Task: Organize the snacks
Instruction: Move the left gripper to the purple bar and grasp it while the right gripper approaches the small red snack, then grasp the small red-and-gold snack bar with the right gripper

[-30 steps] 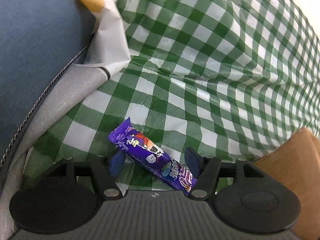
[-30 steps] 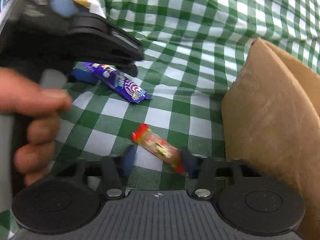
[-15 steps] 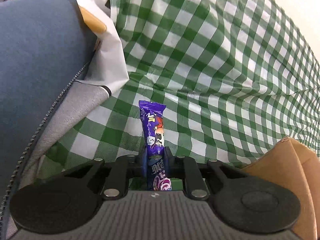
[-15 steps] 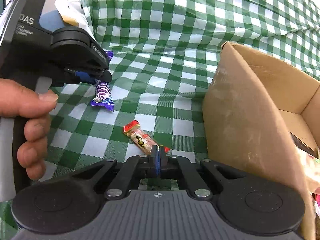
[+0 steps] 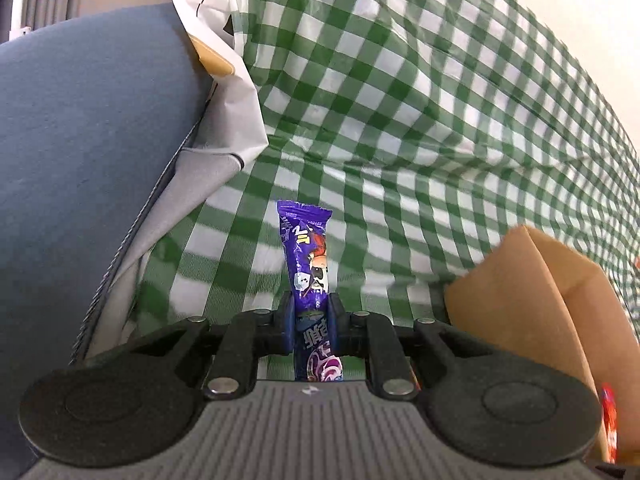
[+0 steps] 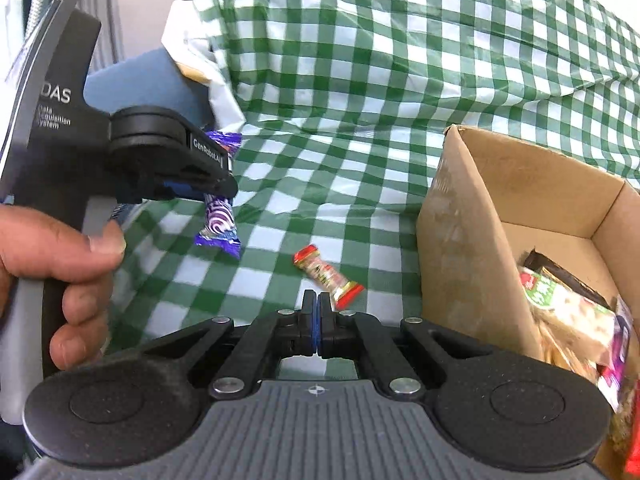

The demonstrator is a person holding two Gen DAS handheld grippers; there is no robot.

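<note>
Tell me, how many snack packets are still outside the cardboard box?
2: a purple packet pinched in the left claw, and a red packet lying on the checked cloth.

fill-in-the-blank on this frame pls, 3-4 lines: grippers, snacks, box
1. The left gripper is shut on the ____ snack bar.
2. The right gripper is shut on ____.
3. The red candy lies on the ____ checked cloth.
4. The cardboard box stands to the ____ of the red candy in the right wrist view.

Missing: purple; nothing; green; right
</note>
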